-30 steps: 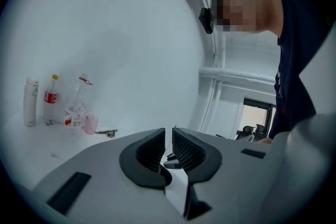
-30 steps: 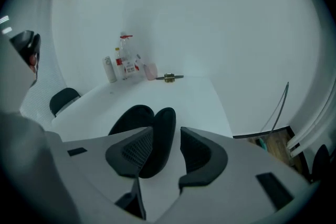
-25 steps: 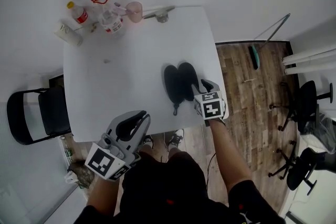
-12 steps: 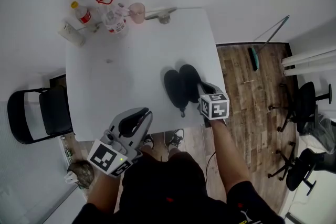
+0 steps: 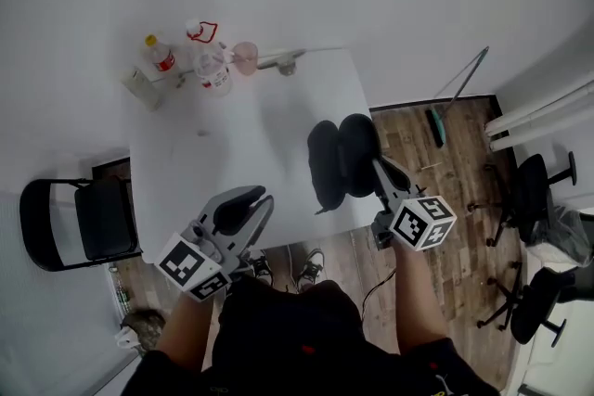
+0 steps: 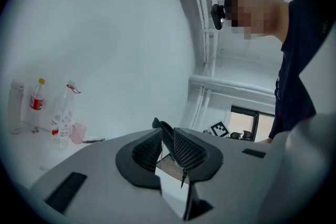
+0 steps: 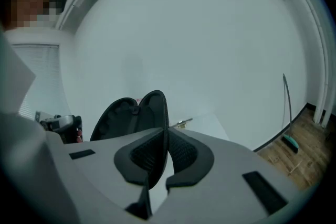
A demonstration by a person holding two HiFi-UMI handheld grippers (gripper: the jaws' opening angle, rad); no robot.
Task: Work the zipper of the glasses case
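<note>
The black glasses case [image 5: 339,158] is open, its two halves spread apart. My right gripper [image 5: 379,164] is shut on the rim of the right half and holds the case above the white table [image 5: 232,144]. In the right gripper view the case [image 7: 142,110] stands upright out of the pinched pads of the right gripper [image 7: 167,131]. Its zipper pull [image 5: 320,209] dangles below the left half. My left gripper [image 5: 255,198] hovers at the table's near edge, shut and holding nothing. The left gripper view shows the case [image 6: 164,131] and its zipper pull [image 6: 182,178] beyond the closed jaws.
At the table's far left corner stand a red-labelled bottle [image 5: 162,56], a clear bottle [image 5: 212,70], a pink cup [image 5: 244,57] and a white box [image 5: 141,88]. A black folding chair [image 5: 79,223] stands to the left. Office chairs [image 5: 538,190] and a broom [image 5: 455,93] are on the wood floor to the right.
The right gripper has shut on the case's rim and lifted the case off the table, up and to the right. The left gripper has barely moved.
</note>
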